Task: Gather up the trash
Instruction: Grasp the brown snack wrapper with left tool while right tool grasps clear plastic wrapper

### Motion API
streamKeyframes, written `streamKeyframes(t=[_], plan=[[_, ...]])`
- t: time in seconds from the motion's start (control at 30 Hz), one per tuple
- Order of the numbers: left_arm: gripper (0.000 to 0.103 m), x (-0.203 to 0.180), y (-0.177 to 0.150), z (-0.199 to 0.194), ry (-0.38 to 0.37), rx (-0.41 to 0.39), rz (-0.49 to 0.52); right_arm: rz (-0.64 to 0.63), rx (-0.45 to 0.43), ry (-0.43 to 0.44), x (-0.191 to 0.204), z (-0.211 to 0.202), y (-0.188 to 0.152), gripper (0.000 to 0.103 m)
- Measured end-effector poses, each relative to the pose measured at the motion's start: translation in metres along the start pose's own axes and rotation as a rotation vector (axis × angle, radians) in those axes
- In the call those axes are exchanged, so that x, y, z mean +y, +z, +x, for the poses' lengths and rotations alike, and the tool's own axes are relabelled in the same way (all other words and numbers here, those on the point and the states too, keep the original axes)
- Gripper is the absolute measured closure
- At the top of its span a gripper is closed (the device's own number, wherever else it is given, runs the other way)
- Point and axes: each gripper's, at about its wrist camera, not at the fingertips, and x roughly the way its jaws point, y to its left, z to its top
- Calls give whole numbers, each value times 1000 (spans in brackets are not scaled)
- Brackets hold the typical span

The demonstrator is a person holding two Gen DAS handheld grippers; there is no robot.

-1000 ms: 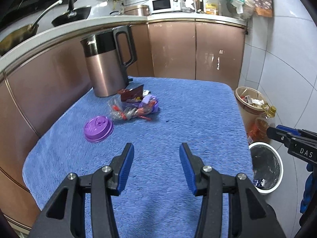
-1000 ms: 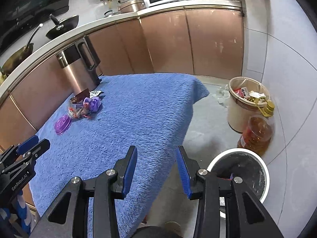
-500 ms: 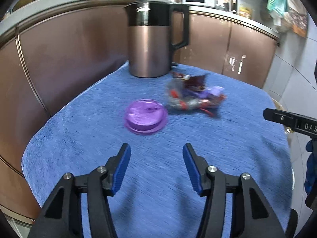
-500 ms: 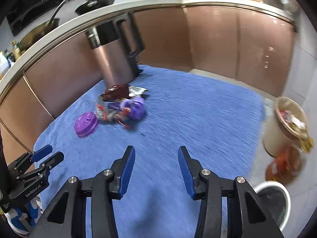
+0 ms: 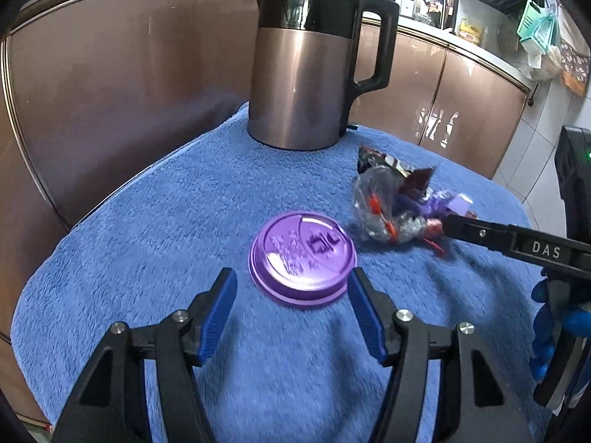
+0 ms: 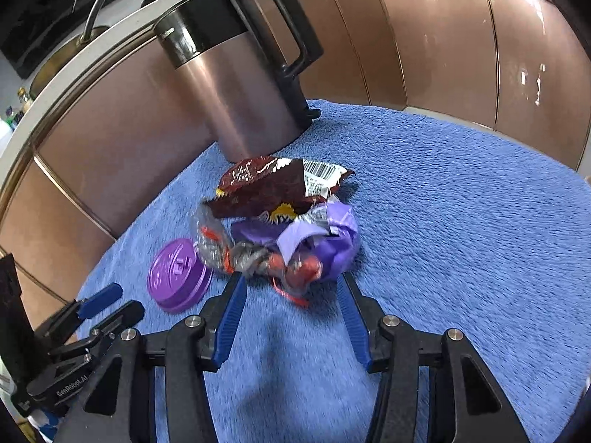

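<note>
A purple plastic cup lid (image 5: 303,258) lies flat on the blue towel (image 5: 147,221). My left gripper (image 5: 291,284) is open, its tips at the near edge of the lid, one on each side. A pile of crumpled wrappers (image 6: 284,229), dark red, clear and purple, lies right of the lid. My right gripper (image 6: 290,284) is open, its tips at the near edge of the pile. The pile (image 5: 399,203) and the right gripper's finger (image 5: 517,243) show in the left wrist view. The lid (image 6: 179,277) shows in the right wrist view.
A copper and black electric kettle (image 5: 310,66) stands on the towel behind the trash, also in the right wrist view (image 6: 240,74). Copper cabinet fronts (image 5: 110,92) curve behind the table. The left gripper (image 6: 85,317) shows at the lower left of the right wrist view.
Both grippers have moved forward and down toward the trash, the left to the purple lid and the right to the wrapper pile. Both stayed open. The bins have left view.
</note>
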Motion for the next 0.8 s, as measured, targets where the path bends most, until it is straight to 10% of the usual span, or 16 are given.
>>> streamKeyframes(t=[0.43,0.6,0.8], plan=[[43,-2,16,26,-73,-1,10,35,-39,36,-11,10,8,59],[43,-8,21,26,-80,-13,36,29,-62,49,-11,10,12,86],[43,-2,23,27,-83,-9,17,21,-62,58,-11,11,7,95]])
